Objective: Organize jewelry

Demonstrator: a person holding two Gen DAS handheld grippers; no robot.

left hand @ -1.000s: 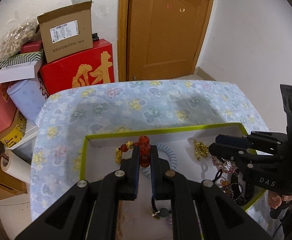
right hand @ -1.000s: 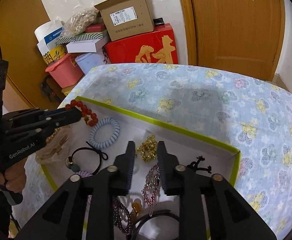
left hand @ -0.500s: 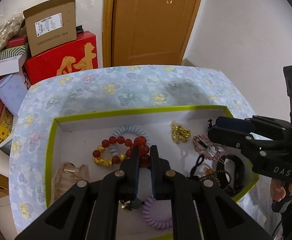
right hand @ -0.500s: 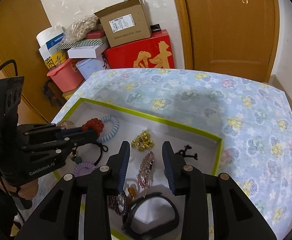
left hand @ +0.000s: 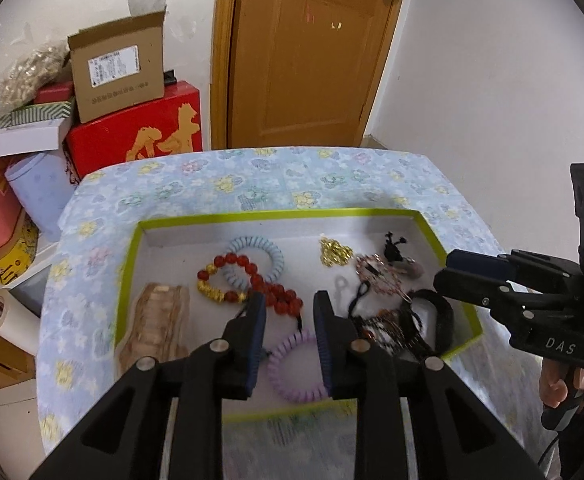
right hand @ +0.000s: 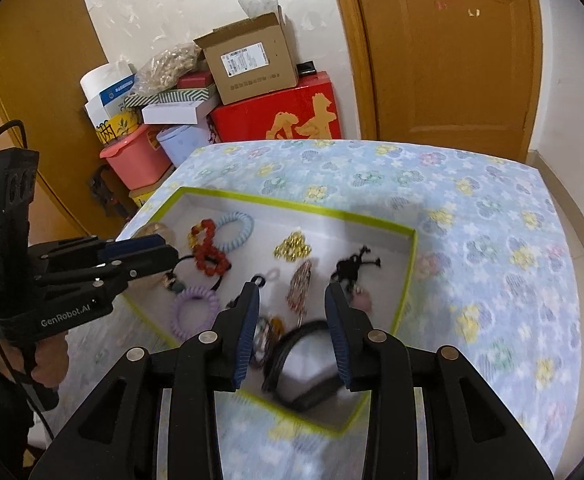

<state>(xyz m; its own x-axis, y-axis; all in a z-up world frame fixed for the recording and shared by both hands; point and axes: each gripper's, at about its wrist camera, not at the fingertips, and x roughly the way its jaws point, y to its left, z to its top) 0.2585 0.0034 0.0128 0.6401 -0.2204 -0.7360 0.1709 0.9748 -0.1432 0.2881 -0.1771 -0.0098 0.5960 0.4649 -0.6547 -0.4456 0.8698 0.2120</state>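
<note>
Left wrist: hand-held gripper (left hand: 288,320) opening, red bead bracelet (left hand: 252,280) apparently released into tray (left hand: 252,216).

Each wrist camera looks steeply down along its own fingers from close above, both sharing the green-rimmed tray (left hand: 276,213) on the flowered tablecloth (right hand: 491,208) before the door (left hand: 311,52).

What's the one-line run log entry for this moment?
left gripper: opening, empty | red bead bracelet: lying in tray, overlapping blue coil hair tie | right gripper: open, empty, above tray
</note>
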